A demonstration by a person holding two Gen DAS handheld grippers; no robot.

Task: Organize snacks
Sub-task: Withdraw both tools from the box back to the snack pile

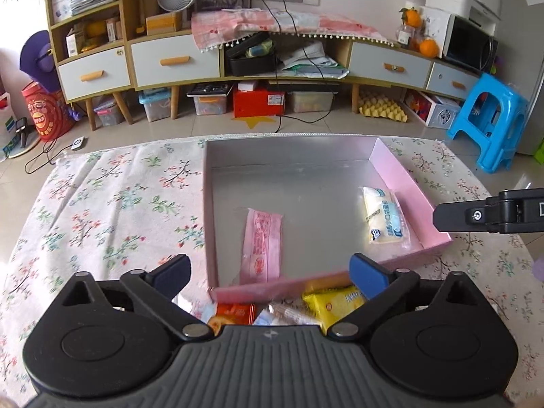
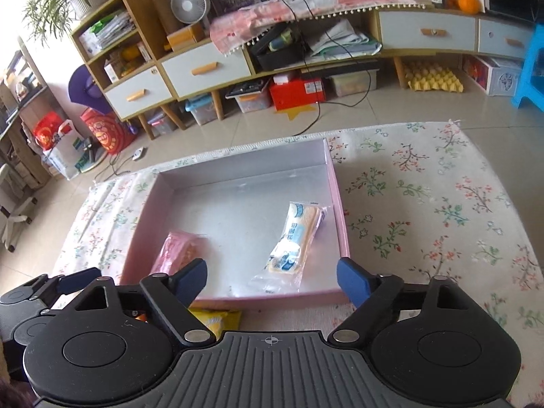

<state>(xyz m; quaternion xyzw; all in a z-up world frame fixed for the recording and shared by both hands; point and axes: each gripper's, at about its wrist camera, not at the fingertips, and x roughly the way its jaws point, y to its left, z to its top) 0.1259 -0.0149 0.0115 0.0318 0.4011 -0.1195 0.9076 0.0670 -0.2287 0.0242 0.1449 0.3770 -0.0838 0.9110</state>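
Note:
A shallow pink box (image 1: 401,170) with a silver inside lies on the floral cloth. Two snacks lie in it: a pink packet (image 1: 261,241) near the front left and a cream-and-blue packet (image 1: 386,216) by the right wall. My left gripper (image 1: 268,267) hovers open over the box's near edge with nothing between its fingers. Below it, outside the box, lie a yellow packet (image 1: 336,302), an orange packet (image 1: 234,311) and a clear one (image 1: 289,312). My right gripper (image 2: 272,272) is open and empty above the box (image 2: 336,204), near the cream-and-blue packet (image 2: 295,234) and the pink packet (image 2: 176,248).
The floral cloth (image 2: 425,204) stretches bare to the right of the box and also to its left (image 1: 119,197). Beyond the table edge are a tiled floor, a long cabinet (image 1: 176,61) and a blue stool (image 1: 489,119). The other gripper's finger (image 1: 489,214) juts in at the right.

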